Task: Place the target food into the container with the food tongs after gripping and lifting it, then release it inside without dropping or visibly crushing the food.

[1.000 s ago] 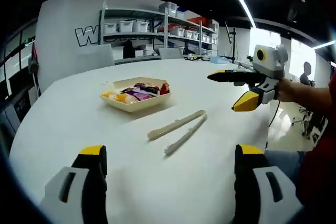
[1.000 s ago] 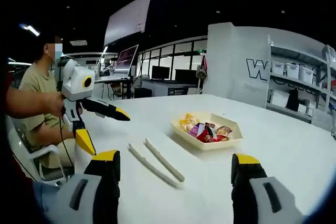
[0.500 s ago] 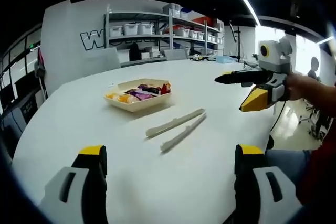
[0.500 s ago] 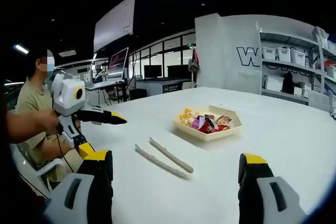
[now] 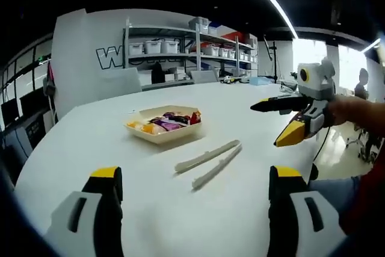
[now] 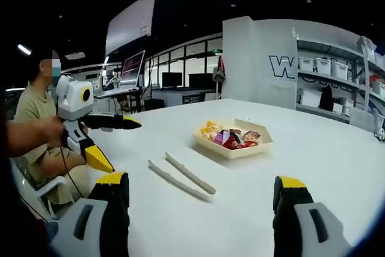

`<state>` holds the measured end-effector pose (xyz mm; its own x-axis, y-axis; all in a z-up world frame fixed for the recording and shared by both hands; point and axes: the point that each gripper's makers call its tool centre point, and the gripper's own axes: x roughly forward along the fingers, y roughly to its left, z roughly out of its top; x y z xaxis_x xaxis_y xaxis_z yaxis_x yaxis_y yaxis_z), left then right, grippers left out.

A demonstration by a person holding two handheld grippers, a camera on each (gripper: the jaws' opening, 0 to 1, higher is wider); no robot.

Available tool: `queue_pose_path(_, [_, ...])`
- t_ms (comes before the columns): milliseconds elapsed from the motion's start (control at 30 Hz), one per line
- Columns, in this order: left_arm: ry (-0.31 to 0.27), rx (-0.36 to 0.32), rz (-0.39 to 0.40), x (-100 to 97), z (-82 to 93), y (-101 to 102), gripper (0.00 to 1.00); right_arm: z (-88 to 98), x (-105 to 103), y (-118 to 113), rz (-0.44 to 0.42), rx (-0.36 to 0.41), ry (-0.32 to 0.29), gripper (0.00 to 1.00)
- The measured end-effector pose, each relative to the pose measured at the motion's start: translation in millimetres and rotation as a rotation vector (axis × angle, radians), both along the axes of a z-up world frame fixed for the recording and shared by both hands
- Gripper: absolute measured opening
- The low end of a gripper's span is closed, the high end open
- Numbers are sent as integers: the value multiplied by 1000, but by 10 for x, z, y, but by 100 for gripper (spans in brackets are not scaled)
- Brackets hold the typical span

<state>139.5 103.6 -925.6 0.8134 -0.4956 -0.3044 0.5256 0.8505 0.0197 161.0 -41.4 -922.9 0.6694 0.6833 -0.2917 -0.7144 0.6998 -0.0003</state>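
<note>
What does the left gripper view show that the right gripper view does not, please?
Left gripper view: the right gripper coming in from the right, jaws apart, with bright windows behind.

Right gripper view: the left gripper, jaws apart, a seated person and monitors.

Shared: the white table, the tray of wrapped snacks, the tongs lying untouched, and shelving with bins.

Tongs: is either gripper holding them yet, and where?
Neither. The tongs lie loose on the table beside the food tray. The left gripper and right gripper are both open and empty.
</note>
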Motion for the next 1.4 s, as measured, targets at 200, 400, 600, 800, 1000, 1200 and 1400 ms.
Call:
queue_pose_path(200, [27, -16, -1, -15, -33, 2, 99, -22, 20, -13, -28, 16, 31, 99])
queue_pose_path(400, [6, 11, -1, -20, -46, -25, 99, -74, 10, -27, -29, -30, -6, 99])
queue_pose_path(600, [25, 0, 5, -16, -74, -32, 98, -61, 15, -35, -34, -10, 9, 99])
queue_pose_path(800, [16, -10, 21, 1, -46, 23, 96, -101, 14, -88, -40, -18, 14, 99])
queue_pose_path(1000, [27, 1, 16, -11, -89, -12, 98, -125, 29, -131, -54, -16, 22, 99])
queue_pose_path(1200, [44, 36, 20, -18, -147, -17, 99, -148, 35, -164, -64, -8, 39, 99])
queue_pose_path(1400, [63, 12, 23, -39, -155, -3, 99, -164, 32, -167, -59, -15, 36, 100])
